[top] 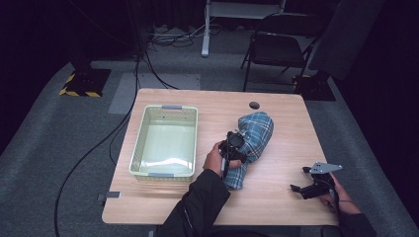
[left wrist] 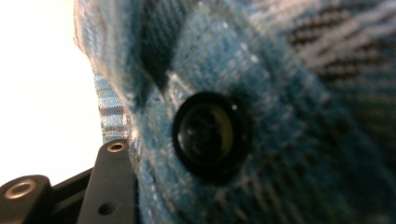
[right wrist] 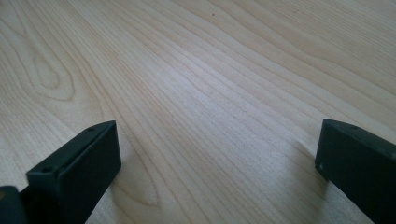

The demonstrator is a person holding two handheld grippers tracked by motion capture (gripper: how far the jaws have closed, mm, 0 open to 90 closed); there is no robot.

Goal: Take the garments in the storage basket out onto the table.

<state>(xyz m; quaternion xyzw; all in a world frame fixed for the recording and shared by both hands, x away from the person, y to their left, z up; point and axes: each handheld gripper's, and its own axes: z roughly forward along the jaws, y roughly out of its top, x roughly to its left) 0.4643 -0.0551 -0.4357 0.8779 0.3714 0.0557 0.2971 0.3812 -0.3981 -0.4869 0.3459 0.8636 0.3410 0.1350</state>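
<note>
The left gripper (top: 235, 144) is pressed into a blue checked shirt (top: 252, 140) that lies bundled near the middle of the desk (top: 276, 197), just to the right of the pale green basket (top: 142, 132). In the left gripper view the cloth lies right against the lens, and a dark button (left wrist: 208, 135) sits just beside the one finger that I can see (left wrist: 112, 186); the other finger is hidden by the fabric, so I cannot tell if the fingers are pinching the shirt or are only resting in it. The right gripper (top: 309, 186) is well apart from the shirt, low over the bare desk near the front right corner, and its fingers (right wrist: 81, 163) are spread wide with nothing between them. In my judgement the shirt is being taken to go into the basket, and the risk is in the grip. If the fingers catch only a thin outer fold, the bundle may open when it is lifted, and a loose sleeve may drag on the desk or hang over the basket rim. The button near the finger may also make the cloth slip. A hard sideways pull could also push the light basket away.
</note>
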